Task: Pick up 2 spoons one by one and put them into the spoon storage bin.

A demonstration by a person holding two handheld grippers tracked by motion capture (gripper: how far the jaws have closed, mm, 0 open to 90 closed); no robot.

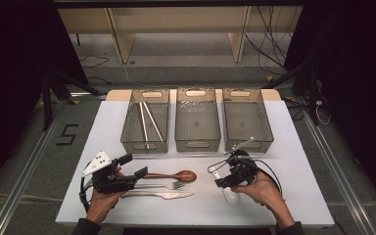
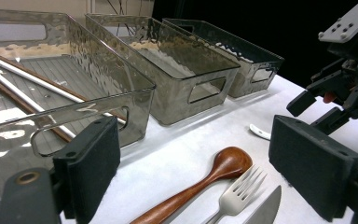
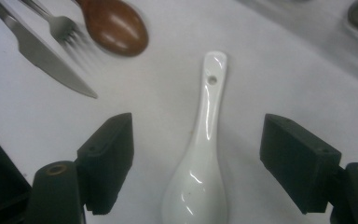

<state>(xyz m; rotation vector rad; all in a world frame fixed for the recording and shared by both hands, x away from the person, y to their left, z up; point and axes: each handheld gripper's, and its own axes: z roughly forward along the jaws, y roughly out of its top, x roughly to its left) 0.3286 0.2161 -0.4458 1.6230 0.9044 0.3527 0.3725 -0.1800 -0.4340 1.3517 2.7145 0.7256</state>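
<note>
White covering spreads over the table (image 1: 298, 147), which sits in the middle of the high view with dark floor and cables around it. Three clear bins stand in a row across the upper centre of that view: the left bin (image 1: 129, 122) holds a pair of chopsticks (image 1: 148, 122) lying lengthwise, while the middle bin (image 1: 197, 143) and right bin (image 1: 267, 125) hold nothing that can be made out.

Lower left of centre, a wooden spoon (image 1: 176, 175), a fork (image 1: 164, 185) and a knife (image 1: 169, 195) lie side by side, handles pointing left. The left gripper (image 1: 133, 167) hovers at their handle ends with its jaws spread apart and nothing between them; in the left gripper view the wooden spoon's bowl (image 2: 230, 161) and the fork tines (image 2: 242, 189) lie between the two pads.

At lower right of centre, the right gripper (image 1: 217, 176) is likewise released, jaws wide. A white ceramic spoon (image 3: 200, 158) lies on the covering directly between them in the right gripper view, bowl toward the bottom edge, handle pointing up the frame, touching neither pad.
</note>
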